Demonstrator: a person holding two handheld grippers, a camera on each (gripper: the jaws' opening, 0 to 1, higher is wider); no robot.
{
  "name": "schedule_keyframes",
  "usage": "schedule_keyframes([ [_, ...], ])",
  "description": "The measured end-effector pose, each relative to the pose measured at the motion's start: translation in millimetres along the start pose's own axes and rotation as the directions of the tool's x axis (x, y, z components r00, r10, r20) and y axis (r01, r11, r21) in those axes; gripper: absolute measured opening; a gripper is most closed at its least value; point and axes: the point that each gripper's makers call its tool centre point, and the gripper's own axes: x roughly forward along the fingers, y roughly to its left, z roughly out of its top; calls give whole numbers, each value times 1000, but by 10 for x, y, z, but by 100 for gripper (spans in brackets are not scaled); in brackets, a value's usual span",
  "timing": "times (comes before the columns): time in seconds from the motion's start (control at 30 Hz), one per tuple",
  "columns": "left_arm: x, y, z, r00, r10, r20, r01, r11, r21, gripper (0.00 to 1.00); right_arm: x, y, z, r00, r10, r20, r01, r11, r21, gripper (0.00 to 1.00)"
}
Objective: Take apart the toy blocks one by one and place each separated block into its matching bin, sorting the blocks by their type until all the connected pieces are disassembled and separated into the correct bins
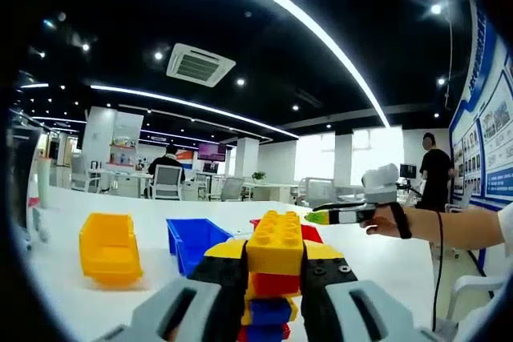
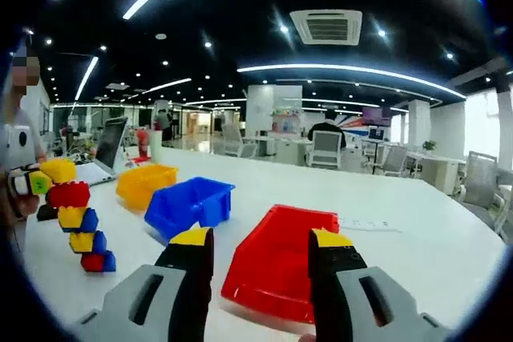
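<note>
A stack of toy blocks (image 1: 274,255), yellow on top with red and blue below, sits between my left gripper's (image 1: 274,268) jaws, which are shut on it. In the right gripper view the same stack (image 2: 77,219) hangs as a chain of yellow, red and blue blocks from the left gripper (image 2: 30,183) at the far left. My right gripper (image 2: 260,239) is open with nothing between its jaws, above the red bin (image 2: 280,266). It also appears held out at the right (image 1: 322,216). The blue bin (image 2: 188,204) and yellow bin (image 2: 144,183) lie further left.
The bins stand on a white table (image 2: 417,230), also seen as yellow bin (image 1: 108,247), blue bin (image 1: 195,239) and red bin (image 1: 314,234). A laptop (image 2: 110,146) stands at the table's far left. Chairs, desks and people are in the background.
</note>
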Motion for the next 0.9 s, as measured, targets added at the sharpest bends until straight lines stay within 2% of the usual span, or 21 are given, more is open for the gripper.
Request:
schedule_keyframes([
  [0.13, 1, -8, 2, 1000, 0, -2, 0, 1000, 2, 26, -177, 261, 26, 998, 70, 3, -70, 996, -50, 47],
  [0.27, 1, -21, -8, 1000, -3, -5, 3, 1000, 2, 26, -320, 512, 78, 990, 140, 22, -138, 989, -55, 47],
  [0.4, 9, -42, -7, 1000, -9, -6, 9, 1000, 5, 26, -467, 880, 188, 967, 250, 47, -249, 968, -19, 47],
  [0.63, 26, -77, -1, 1000, -12, -5, 12, 1000, 8, 26, -648, 1363, 347, 926, 370, 78, -374, 927, 38, 46],
  [0.77, 36, -73, 2, 1000, -10, -8, 10, 1000, 14, 26, -707, 1513, 326, 917, 391, 76, -393, 919, 21, 45],
  [0.9, 43, 18, 41, 1000, 5, -10, -5, 1000, 12, 26, -738, 1581, 276, 912, 405, 71, -407, 913, 26, 45],
])
